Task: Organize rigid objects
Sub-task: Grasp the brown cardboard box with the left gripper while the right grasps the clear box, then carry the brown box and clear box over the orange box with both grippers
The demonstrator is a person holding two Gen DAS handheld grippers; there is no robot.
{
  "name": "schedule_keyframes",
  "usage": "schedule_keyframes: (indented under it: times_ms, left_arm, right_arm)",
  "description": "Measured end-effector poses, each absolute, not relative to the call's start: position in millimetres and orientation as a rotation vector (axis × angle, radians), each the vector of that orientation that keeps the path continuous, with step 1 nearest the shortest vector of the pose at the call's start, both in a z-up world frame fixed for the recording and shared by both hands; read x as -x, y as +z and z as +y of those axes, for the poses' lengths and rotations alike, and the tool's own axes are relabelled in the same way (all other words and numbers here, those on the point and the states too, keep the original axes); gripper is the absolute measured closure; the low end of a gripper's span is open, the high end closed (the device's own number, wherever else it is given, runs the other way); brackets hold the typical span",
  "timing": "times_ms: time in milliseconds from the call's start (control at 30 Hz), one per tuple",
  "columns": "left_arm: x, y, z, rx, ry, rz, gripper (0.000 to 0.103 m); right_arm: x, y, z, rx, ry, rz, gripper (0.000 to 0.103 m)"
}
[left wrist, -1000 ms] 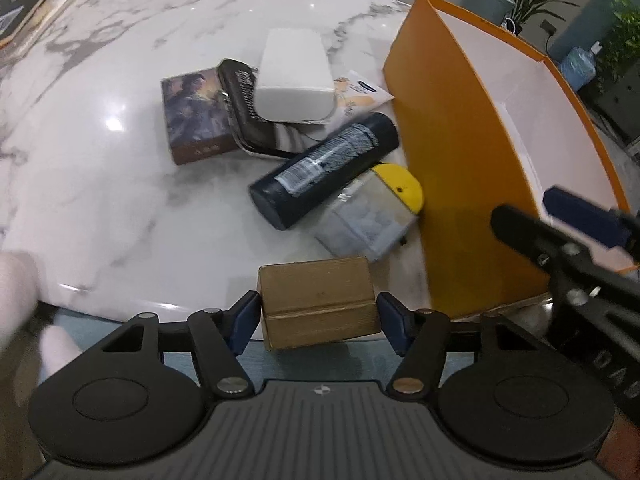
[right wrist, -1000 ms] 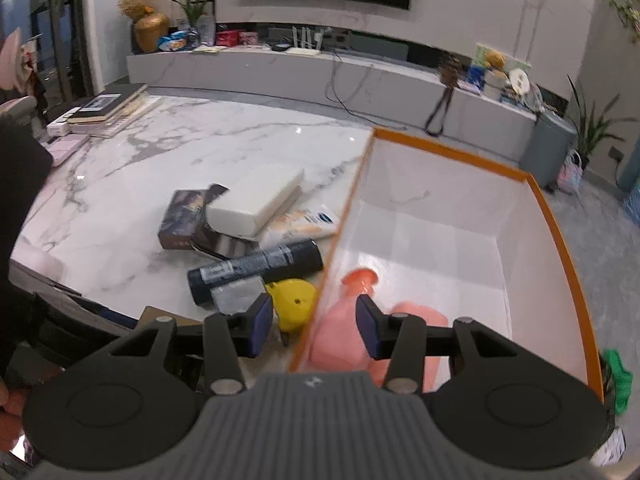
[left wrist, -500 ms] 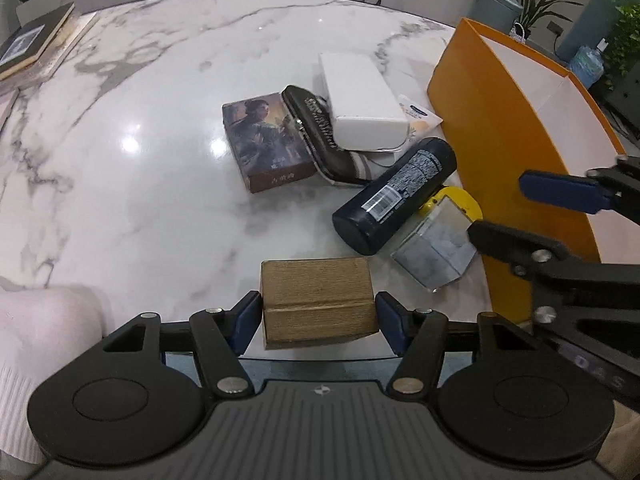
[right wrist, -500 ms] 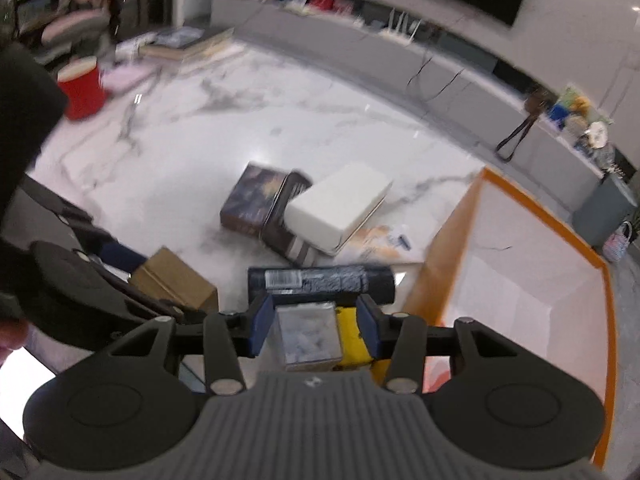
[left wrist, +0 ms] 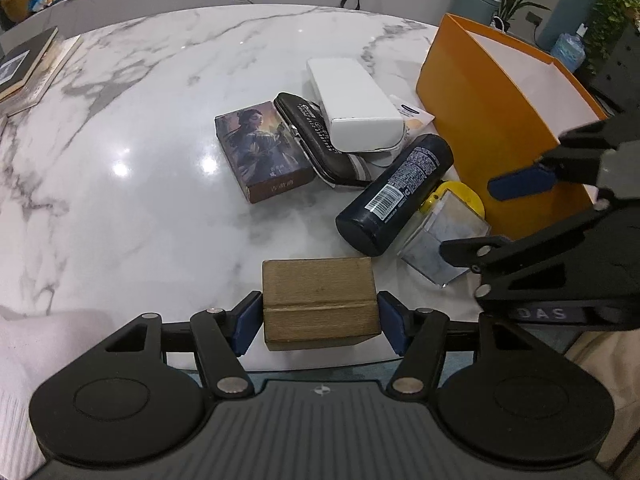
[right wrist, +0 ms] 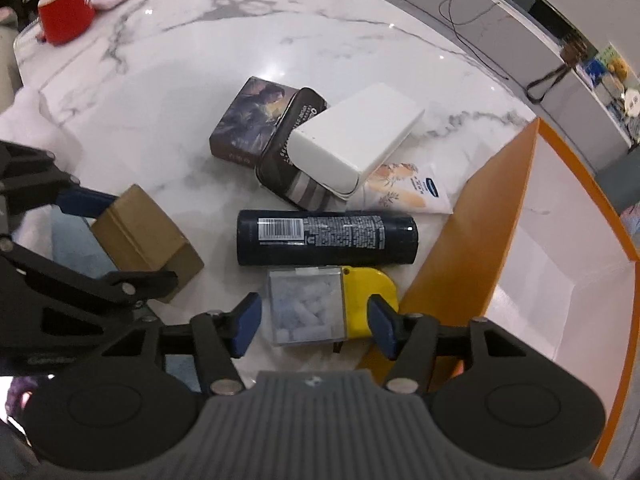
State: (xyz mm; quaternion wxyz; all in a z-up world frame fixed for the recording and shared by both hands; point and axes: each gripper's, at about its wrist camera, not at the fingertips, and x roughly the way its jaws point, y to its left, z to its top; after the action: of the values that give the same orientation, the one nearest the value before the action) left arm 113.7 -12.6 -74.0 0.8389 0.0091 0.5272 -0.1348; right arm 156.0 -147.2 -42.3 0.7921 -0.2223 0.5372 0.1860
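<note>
My left gripper (left wrist: 319,320) is shut on a brown cardboard box (left wrist: 318,300) at the near edge of the marble table (left wrist: 140,208), and its jaws are easing open. My right gripper (right wrist: 314,326) hangs over a clear plastic box (right wrist: 306,306) and a yellow item (right wrist: 370,296). Both lie between its opening jaws, untouched by the pads. A dark blue can (right wrist: 326,236) lies just beyond them. Further back are a white box (right wrist: 356,140), a black tin (right wrist: 288,152) and a picture box (right wrist: 252,120). The orange box (right wrist: 472,240) stands to the right.
A white sachet (right wrist: 412,192) lies partly under the white box, beside the orange box. A red cup (right wrist: 66,10) stands at the far left of the table, and books (left wrist: 28,64) lie at its far left edge. A white sleeve (left wrist: 24,360) shows at the lower left.
My right gripper has swung left from above the orange box to above the clear box and yellow item, and its jaws have widened. The left gripper still holds the brown box and has shifted slightly.
</note>
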Motion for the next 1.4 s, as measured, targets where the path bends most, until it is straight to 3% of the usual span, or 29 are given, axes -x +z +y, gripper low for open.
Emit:
schedule_keyframes:
  times_ms: [100, 200, 333, 467, 567, 933, 967, 1400]
  left_arm:
    - [-114, -76, -11, -0.014, -0.290, 1.118, 0.029]
    - [-114, -77, -10, -0.020, -0.295, 1.123, 0.029]
    - [-115, -77, -8, -0.029, -0.294, 1.134, 0.029]
    - [-114, -78, -7, -0.032, -0.300, 1.133, 0.029]
    - [-114, -78, -6, -0.029, -0.305, 1.136, 0.029]
    - [-116, -85, -6, -0.034, -0.296, 1.147, 0.028]
    - [-115, -85, -6, -0.029, -0.304, 1.144, 0.032]
    - [-111, -71, -5, -0.022, -0.306, 1.095, 0.034]
  right_arm:
    - [-159, -46, -143, 0.509, 0.394, 1.156, 0.039]
    - [-159, -47, -136, 0.539, 0.416, 1.161, 0.048]
    - [-160, -55, -127, 0.610, 0.411, 1.167, 0.047]
    - [-166, -63, -131, 0.547, 0.411, 1.221, 0.048]
    - [-163, -63, -132, 0.510, 0.408, 1.223, 0.054]
    - [-156, -71, -143, 0.405, 0.423, 1.250, 0.055]
    - [-155, -70, -144, 0.404, 0.425, 1.245, 0.056]
    - [-140, -50, -148, 0.392, 0.431, 1.155, 0.057]
